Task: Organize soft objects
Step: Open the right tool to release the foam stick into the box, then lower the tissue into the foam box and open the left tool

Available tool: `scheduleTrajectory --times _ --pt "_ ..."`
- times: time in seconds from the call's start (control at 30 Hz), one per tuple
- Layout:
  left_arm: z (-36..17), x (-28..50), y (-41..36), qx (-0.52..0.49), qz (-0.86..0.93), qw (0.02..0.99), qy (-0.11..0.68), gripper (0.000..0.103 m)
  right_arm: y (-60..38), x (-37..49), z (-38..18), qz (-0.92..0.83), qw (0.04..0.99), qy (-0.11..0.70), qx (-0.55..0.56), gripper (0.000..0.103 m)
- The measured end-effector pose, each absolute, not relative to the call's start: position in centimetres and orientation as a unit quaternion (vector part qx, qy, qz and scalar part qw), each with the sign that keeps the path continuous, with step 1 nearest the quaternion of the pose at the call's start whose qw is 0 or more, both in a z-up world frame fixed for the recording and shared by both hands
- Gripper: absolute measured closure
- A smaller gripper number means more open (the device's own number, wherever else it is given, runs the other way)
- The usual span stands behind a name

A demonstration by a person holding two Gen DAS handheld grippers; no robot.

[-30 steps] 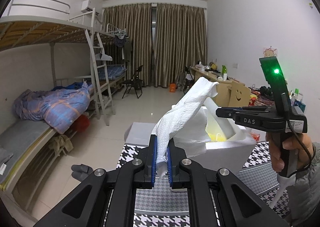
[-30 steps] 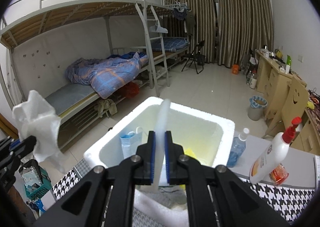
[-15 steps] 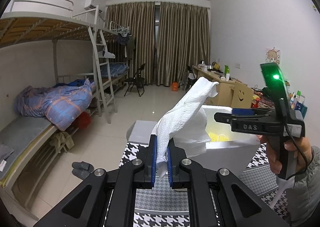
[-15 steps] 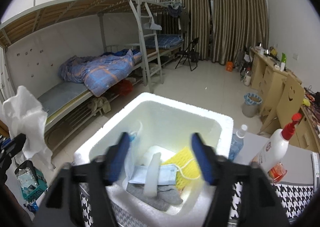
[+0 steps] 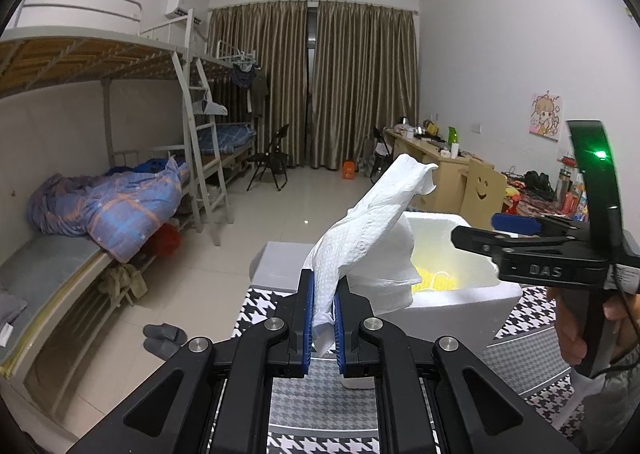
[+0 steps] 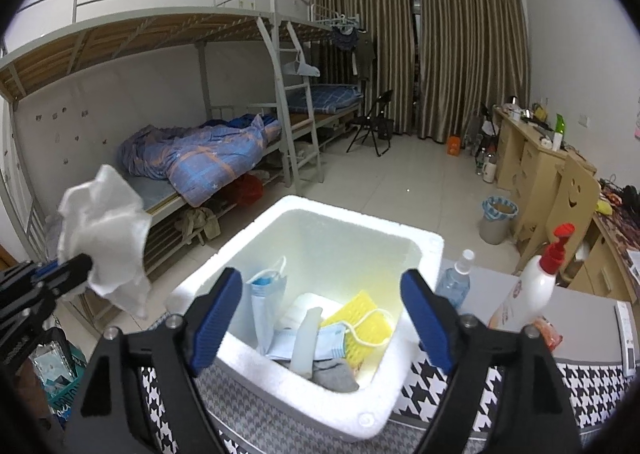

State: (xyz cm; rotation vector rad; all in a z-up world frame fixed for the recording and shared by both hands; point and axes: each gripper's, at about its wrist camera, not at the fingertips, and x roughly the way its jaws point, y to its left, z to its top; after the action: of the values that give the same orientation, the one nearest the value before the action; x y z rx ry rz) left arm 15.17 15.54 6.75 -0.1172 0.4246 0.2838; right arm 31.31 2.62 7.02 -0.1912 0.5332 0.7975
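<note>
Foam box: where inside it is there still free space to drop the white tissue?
Inside the foam box, the far half, bordered by the back wall and the right wall, shows bare floor. The near half is crowded: blue masks, a yellow sponge, a grey sock. The left hand-held gripper holds the white tissue beside the box.

White tissue (image 5: 372, 238), white foam box (image 6: 288, 213) – inside yellow sponge (image 6: 366, 324), light-blue masks (image 6: 266, 290); black-white houndstooth cloth (image 5: 320, 398).

A white pump bottle (image 6: 528, 290) with a red top stands right of a small clear spray bottle (image 6: 454, 280) on the houndstooth tabletop (image 6: 520, 386). A bunk bed (image 6: 168, 65) with a blue quilt (image 6: 208, 157) lines the left wall. Far off hang brown curtains (image 6: 448, 49).
</note>
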Motion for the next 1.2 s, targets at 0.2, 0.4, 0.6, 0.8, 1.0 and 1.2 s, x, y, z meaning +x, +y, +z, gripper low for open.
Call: scheduleTrajectory --times 0.2,0.4,0.6,0.8,1.0,1.2 --pt "6.8 15.7 15.3 -0.06 0.132 0.966 0.212 0.094 1.3 30.6 7.4 0.374 0.89 0.246 -0.084 0.009" --pt "7.1 16.6 14.7 -0.053 0.12 0.969 0.212 0.094 -0.3 30.0 7.2 0.368 0.893 0.243 -0.091 0.009" --pt "6.9 18.0 14.3 -0.047 0.111 0.968 0.22 0.094 -1.9 29.1 7.1 0.363 0.896 0.238 -0.091 0.009" --pt "6.9 19.1 13.1 -0.045 0.091 0.969 0.224 0.094 -3.4 29.0 6.7 0.355 0.899 0.239 -0.09 0.009" --pt "7.1 20.4 12.1 -0.044 0.078 0.969 0.232 0.094 -4.6 28.6 6.5 0.347 0.903 0.239 -0.085 0.009" --pt "7.1 22.0 11.3 -0.037 0.067 0.968 0.24 0.094 -6.1 28.3 6.4 0.339 0.907 0.236 -0.081 0.009"
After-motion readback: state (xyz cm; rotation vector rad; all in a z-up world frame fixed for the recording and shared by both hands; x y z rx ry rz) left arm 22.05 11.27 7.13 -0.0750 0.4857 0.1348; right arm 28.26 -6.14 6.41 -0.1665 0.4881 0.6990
